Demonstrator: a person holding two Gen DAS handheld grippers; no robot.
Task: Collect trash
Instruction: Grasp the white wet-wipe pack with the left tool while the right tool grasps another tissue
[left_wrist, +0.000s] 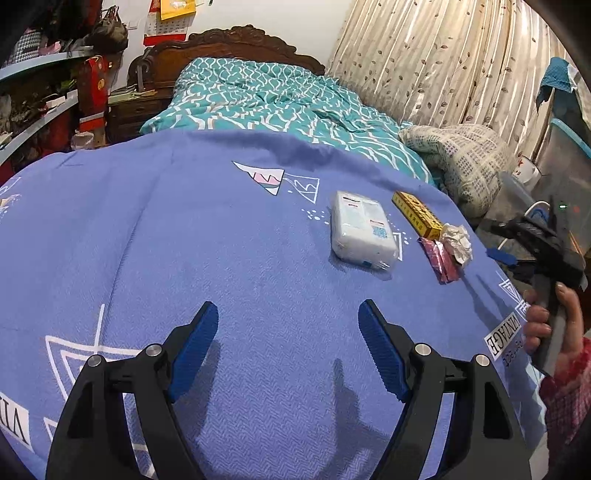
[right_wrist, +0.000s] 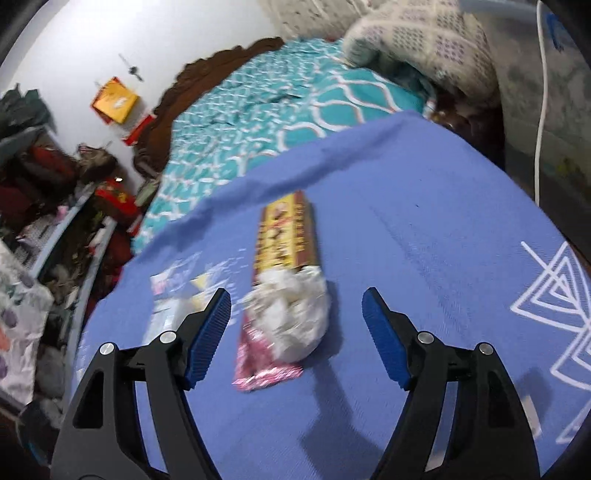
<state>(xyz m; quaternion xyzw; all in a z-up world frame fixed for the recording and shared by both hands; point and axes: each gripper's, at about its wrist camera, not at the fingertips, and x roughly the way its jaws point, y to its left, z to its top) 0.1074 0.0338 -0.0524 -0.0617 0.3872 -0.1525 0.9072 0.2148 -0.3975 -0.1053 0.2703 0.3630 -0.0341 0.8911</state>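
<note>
A crumpled white tissue lies on a pink foil wrapper on the blue bedspread, with a yellow box just beyond. My right gripper is open, its fingers on either side of the tissue, just above the cloth. In the left wrist view the tissue, the wrapper, the yellow box and a white tissue pack lie at the right. My left gripper is open and empty over bare bedspread, well short of them.
A teal patterned quilt covers the bed's far half below a dark wooden headboard. A folded checked blanket lies at the right edge by the curtain. Cluttered shelves stand on the left.
</note>
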